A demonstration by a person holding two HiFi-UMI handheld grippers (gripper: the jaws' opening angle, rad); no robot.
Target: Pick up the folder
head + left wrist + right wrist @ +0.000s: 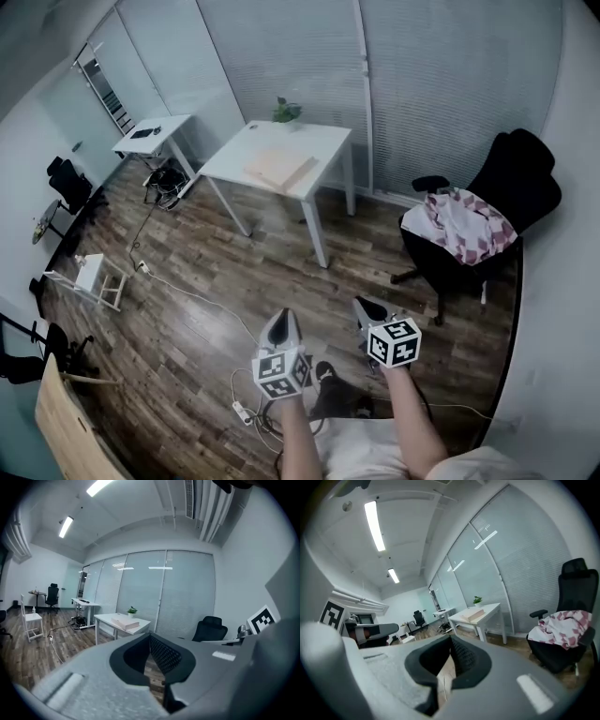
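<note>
The folder [279,168] is a pale tan flat stack lying on a white table [323,148] across the room; it also shows as the folder [124,623] and the folder [473,615]. My left gripper [284,321] and right gripper [366,307] hover side by side over the wooden floor, far short of the table. Both point toward the table, jaws shut with nothing between them.
A small potted plant [287,112] stands at the table's far edge. A black office chair [487,220] draped with a pink-and-white cloth stands at right. A second white desk [152,136], a white stool [98,277] and floor cables [187,292] lie at left. Glass walls with blinds close the back.
</note>
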